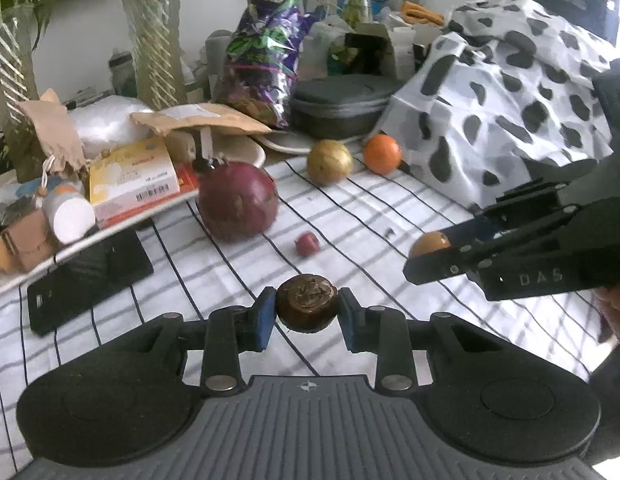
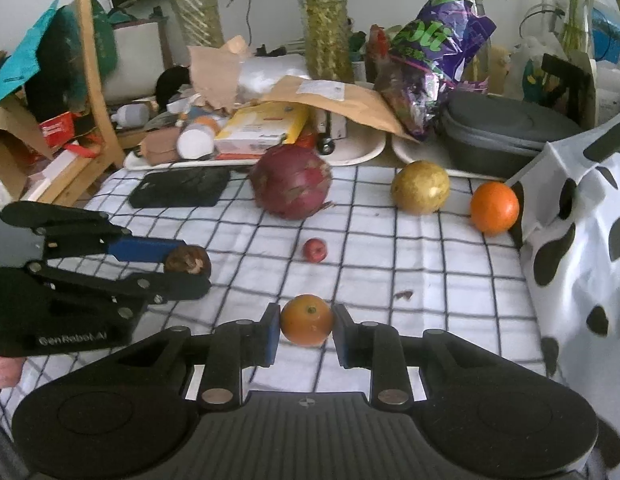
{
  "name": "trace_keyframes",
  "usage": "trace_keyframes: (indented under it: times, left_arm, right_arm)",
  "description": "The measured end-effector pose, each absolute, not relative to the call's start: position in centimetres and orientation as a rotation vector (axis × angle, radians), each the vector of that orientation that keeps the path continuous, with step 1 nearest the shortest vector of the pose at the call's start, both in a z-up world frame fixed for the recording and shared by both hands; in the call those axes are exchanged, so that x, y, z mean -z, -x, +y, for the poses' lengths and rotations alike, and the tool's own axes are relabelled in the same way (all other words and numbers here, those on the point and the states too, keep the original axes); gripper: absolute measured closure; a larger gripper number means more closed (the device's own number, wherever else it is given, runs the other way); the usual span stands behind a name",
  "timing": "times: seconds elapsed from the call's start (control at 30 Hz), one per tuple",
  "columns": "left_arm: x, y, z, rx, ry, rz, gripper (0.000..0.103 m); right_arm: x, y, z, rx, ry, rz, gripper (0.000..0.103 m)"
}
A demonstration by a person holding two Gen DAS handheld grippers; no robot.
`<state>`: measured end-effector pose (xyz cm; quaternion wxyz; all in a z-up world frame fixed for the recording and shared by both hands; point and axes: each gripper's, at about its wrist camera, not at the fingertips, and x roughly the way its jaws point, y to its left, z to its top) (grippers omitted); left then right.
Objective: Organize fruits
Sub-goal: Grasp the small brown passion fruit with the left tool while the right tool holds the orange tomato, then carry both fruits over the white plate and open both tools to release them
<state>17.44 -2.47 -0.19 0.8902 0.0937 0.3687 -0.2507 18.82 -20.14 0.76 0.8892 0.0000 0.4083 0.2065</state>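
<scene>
My left gripper (image 1: 308,310) clamps a brown fruit (image 1: 308,307); my right gripper (image 2: 306,322) clamps a small orange (image 2: 307,320). Both hang above the checked cloth (image 2: 390,240); dragon fruit (image 2: 292,184), pear (image 2: 420,187), big orange (image 2: 494,207) lie far.
</scene>
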Motion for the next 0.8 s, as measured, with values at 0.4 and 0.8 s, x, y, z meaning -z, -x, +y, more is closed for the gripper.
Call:
trace_keyframes:
  times: [0.4, 0.8]
  left_arm:
    - [1.6, -12.3, -3.4, 0.546, -0.222, 0.855, 0.071]
    - [2.1, -10.4, -4.0, 0.482, -0.259, 0.835, 0.030]
  right_arm:
    - [-0.3, -14.6, -19.7, -0.476, -0.056, 0.919, 0.074]
    - [1.0, -15.6, -21.2, -0.490, -0.251, 1.029, 0.074]
